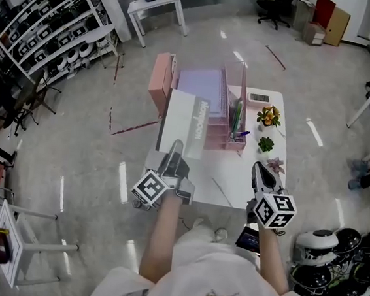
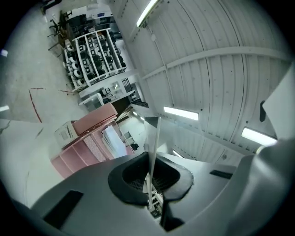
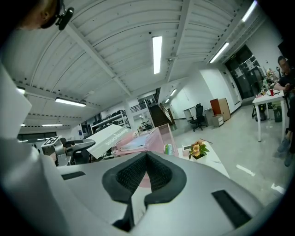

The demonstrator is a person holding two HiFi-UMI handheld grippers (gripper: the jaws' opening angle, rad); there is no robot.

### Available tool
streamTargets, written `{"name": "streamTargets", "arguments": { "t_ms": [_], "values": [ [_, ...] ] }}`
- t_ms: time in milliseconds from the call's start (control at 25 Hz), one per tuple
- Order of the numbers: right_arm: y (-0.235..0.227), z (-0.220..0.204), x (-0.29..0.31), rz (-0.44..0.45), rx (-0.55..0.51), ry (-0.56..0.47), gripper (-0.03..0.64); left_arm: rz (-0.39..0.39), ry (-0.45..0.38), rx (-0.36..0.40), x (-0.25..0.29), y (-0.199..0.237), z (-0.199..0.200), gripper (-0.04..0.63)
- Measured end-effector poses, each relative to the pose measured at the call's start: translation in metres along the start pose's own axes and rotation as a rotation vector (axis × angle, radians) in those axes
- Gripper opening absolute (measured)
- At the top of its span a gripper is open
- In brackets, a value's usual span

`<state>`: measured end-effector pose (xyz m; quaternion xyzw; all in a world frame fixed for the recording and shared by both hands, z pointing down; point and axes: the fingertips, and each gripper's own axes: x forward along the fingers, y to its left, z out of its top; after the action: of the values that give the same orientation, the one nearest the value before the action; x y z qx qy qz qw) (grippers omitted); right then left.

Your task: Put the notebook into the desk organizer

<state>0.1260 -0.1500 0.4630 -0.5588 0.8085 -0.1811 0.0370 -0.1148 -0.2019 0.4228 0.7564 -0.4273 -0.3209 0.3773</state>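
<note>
Notebook lifted, not yet in the organizer

Task is sitting roughly midway, by my reading; the notebook (image 1: 186,121) is being held up off the counter (image 1: 234,182) and is hanging in front of the pink desk organizer (image 1: 157,85), overlapping its front-left part in the head view; it is not resting in any slot yet; whether it is touching the organizer's front I cannot tell; what is left, as I judge it: carrying it forward over a compartment, lowering it in, letting go

The left hand-held gripper (image 1: 174,153) is clamping the notebook's near edge, jaws pressed together on it; in the left gripper view the notebook is showing edge-on as a thin sheet rising from between the pads, with the organizer off to the left of it; the notebook is slanting up and away from the person, printed cover facing up

The left forearm is reaching forward from the body, gripper pointing toward the organizer; the right hand-held gripper (image 1: 261,170) is hovering above the near right part of the counter, well apart from the notebook, pointing forward; its jaws are closed with nothing between them; the right forearm is lying roughly parallel to the left; small potted plants (image 1: 268,115) are sitting right of the organizer, clear of the notebook's likely path
</note>
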Motion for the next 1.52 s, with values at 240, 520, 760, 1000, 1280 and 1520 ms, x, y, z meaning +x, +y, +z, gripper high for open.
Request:
{"name": "streamTargets", "arguments": {
  "t_ms": [240, 520, 760, 1000, 1280, 1520],
  "values": [
    [-0.012, -0.004, 0.017, 0.020, -0.011, 0.025, 0.003, -0.022, -0.002, -0.057, 0.025, 0.008, -0.012, 0.026],
    [-0.021, -0.001, 0.032, 0.028, -0.016, 0.034, 0.003, -0.053, -0.014, -0.178, 0.048, 0.016, -0.018, 0.026],
    [-0.027, -0.002, 0.039, 0.021, -0.002, 0.044, 0.003, 0.020, 0.026, -0.180, 0.061, 0.038, -0.021, 0.028],
    [-0.035, -0.008, 0.045, 0.011, 0.011, 0.052, 0.003, 0.040, 0.012, -0.254, 0.079, 0.053, -0.020, 0.028],
    [-0.043, 0.001, 0.058, 0.005, 0.012, 0.048, 0.003, 0.099, -0.003, -0.312, 0.099, 0.072, -0.016, 0.032],
    [-0.053, 0.005, 0.074, 0.003, 0.030, 0.046, 0.003, 0.152, -0.013, -0.349, 0.123, 0.086, -0.010, 0.034]
  ]
}}
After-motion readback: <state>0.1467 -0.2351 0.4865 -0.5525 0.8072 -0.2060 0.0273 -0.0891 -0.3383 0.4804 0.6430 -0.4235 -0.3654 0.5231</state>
